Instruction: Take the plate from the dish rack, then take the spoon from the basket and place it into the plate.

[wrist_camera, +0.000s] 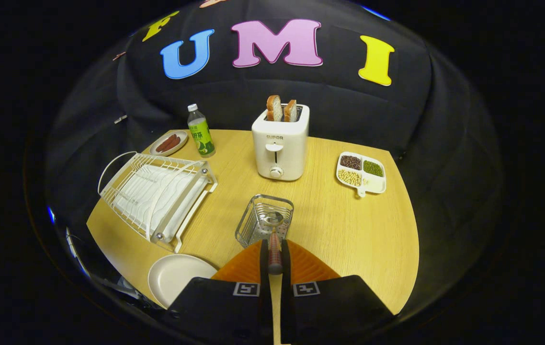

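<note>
The gripper [275,256] hangs over the near edge of the round wooden table [349,230], its two fingers [264,254] drawn close together and clamped on the handle of the spoon [275,247]. The handle is reddish brown and stands between the pads; the spoon's bowl end reaches forward into the wire basket [264,220], which sits just ahead of the fingertips. Whether the spoon touches the basket's bottom I cannot tell. The plate [176,278], pale and empty, lies flat on the table to the left of the gripper, just beside it and near the table's edge. Beyond the plate, further left, the white dish rack [155,196] stands with its wire frame tilted and no dish in it. Behind the basket, in the middle of the table, is a white toaster [279,146] with two slices of bread [281,109] sticking up out of its slots. To the toaster's left stands a bottle [200,132] with a green label, upright, and next to it a small dish of sausages [169,143]. To the toaster's right, well apart from the basket, lies a white tray [362,173] with compartments holding dark beans, green beans and pale beans; one compartment looks bare.
</note>
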